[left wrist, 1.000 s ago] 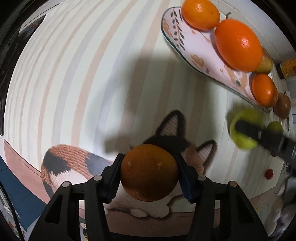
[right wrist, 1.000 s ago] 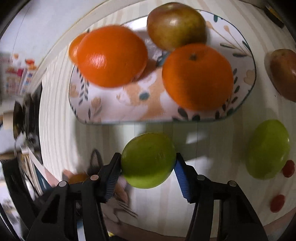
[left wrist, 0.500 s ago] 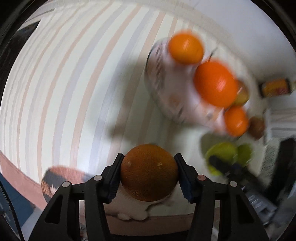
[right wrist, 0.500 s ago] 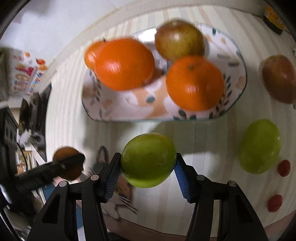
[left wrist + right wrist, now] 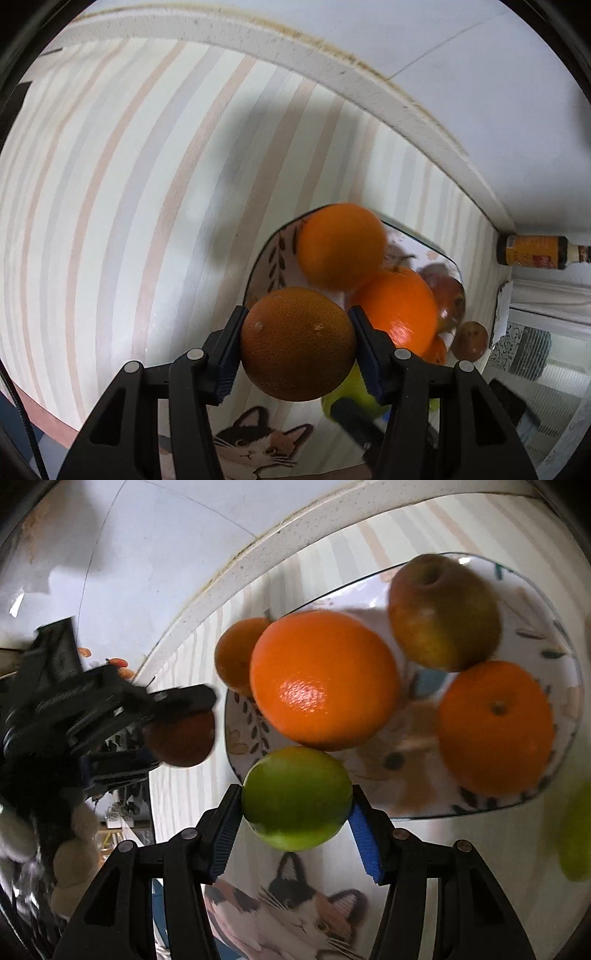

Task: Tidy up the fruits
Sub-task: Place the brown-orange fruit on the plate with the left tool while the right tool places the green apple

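Note:
My left gripper is shut on a dark orange and holds it just left of the patterned plate. It also shows in the right wrist view. My right gripper is shut on a green lime-like fruit at the plate's near rim. The plate holds a big orange, a smaller orange, another orange behind, and a reddish-green apple.
A brown fruit and another green fruit lie on the striped cloth beside the plate. A dark sauce bottle lies by the wall at the right. A cat picture is on the cloth's near edge.
Both grippers have moved up toward the plate with their fruit. The left gripper swung right and now sits at the plate's left rim. The plate looms larger in both views.

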Motion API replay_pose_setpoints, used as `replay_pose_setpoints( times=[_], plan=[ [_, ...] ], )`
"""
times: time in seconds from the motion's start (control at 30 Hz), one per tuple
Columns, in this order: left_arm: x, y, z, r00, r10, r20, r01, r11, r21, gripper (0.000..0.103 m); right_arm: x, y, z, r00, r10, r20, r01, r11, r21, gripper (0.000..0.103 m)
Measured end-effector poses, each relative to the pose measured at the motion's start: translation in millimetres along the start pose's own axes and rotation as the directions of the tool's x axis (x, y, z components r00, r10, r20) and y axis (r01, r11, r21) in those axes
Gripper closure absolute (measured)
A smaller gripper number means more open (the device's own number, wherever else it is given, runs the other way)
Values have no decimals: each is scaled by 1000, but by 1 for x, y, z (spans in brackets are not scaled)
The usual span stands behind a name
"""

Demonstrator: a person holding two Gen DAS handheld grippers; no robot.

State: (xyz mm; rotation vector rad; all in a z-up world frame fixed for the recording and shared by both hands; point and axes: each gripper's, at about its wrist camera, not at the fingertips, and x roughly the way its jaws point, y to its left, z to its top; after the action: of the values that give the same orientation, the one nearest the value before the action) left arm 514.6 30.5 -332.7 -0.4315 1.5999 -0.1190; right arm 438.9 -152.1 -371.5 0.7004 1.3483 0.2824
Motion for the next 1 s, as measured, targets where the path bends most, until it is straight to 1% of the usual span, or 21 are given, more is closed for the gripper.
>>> replay_pose_setpoints(
  times=[0.13, 0.2, 0.23, 0.27, 0.3, 0.33, 0.37, 0.4, 0.43, 0.47, 0.5, 0.6, 0.67, 0.7, 0.77, 0.8, 0.83, 0.87, 0.9, 0.93, 1.0],
  plan=[
    [4, 1, 8, 1000, 6, -30, -6, 1000, -2, 50, 3, -4, 0, 999, 49, -10, -48, 998, 34, 44],
    [8, -2, 7, 999, 3, -47, -3, 1000, 3, 50, -1, -8, -1, 996, 84, -6, -84, 994, 65, 41],
    [9, -4, 5, 999, 3, -54, -2, 1000, 10, 50, -3, -9, 0, 996, 94, -5, -94, 993, 78, 38],
    [9, -5, 4, 998, 3, -55, -2, 1000, 17, 50, -4, -10, 0, 995, 95, -2, -94, 992, 86, 28],
    [9, -6, 4, 999, 8, -54, -7, 1000, 25, 50, -7, -10, 0, 996, 93, 3, -93, 992, 87, 22],
    [9, -9, 2, 999, 19, -50, -17, 999, 40, 50, -11, -8, 0, 995, 97, 6, -97, 992, 83, 22],
    [7, -12, 0, 999, 37, -37, -35, 998, 58, 39, -15, -7, 0, 997, 81, 4, -81, 994, 78, 22],
    [6, -14, -1, 999, 42, -27, -40, 997, 71, 26, -18, -7, 0, 998, 68, 5, -68, 995, 76, 22],
    [5, -17, -2, 999, 46, -20, -44, 996, 79, 21, -23, -7, 0, 998, 55, 5, -55, 996, 73, 22],
    [2, -20, -4, 998, 55, -12, -54, 995, 89, 16, -28, -8, 0, 999, 39, 4, -39, 997, 70, 19],
    [1, -22, -6, 998, 61, -5, -60, 993, 98, 16, -33, -8, 0, 1000, 7, 7, -7, 998, 64, 14],
    [-8, -29, -17, 994, 106, 35, -110, 984, 140, 16, -53, -14, 1, 993, -109, 35, 108, 994, 30, 12],
    [-16, -34, -28, 988, 135, 74, -146, 976, 161, 15, -70, -18, 1, 977, -204, 59, 204, 979, -2, 10],
    [-21, -36, -36, 983, 152, 105, -169, 970, 173, 15, -77, -20, 1, 964, -254, 73, 256, 966, -24, 9],
    [-29, -43, -49, 966, 200, 161, -228, 957, 181, 15, -89, -19, -1, 940, -327, 100, 334, 940, -66, 9],
    [-33, -43, -55, 960, 212, 182, -245, 952, 185, 15, -96, -19, -1, 929, -353, 112, 363, 928, -86, 9],
    [-38, -46, -63, 948, 235, 213, -275, 944, 181, 15, -102, -18, -3, 919, -374, 125, 387, 916, -102, 9],
    [-43, -48, -72, 935, 254, 246, -301, 938, 174, 15, -109, -16, -4, 904, -401, 148, 419, 899, -124, 9],
    [-49, -49, -79, 927, 263, 269, -314, 934, 170, 15, -117, -13, -6, 894, -415, 171, 439, 886, -145, 9],
    [-52, -49, -83, 921, 269, 283, -324, 931, 168, 15, -122, -13, -6, 889, -420, 182, 448, 880, -157, 9],
    [-61, -56, -99, 903, 280, 326, -345, 924, 163, 15, -139, -8, -10, 879, -429, 208, 466, 864, -188, 9]
  ],
)
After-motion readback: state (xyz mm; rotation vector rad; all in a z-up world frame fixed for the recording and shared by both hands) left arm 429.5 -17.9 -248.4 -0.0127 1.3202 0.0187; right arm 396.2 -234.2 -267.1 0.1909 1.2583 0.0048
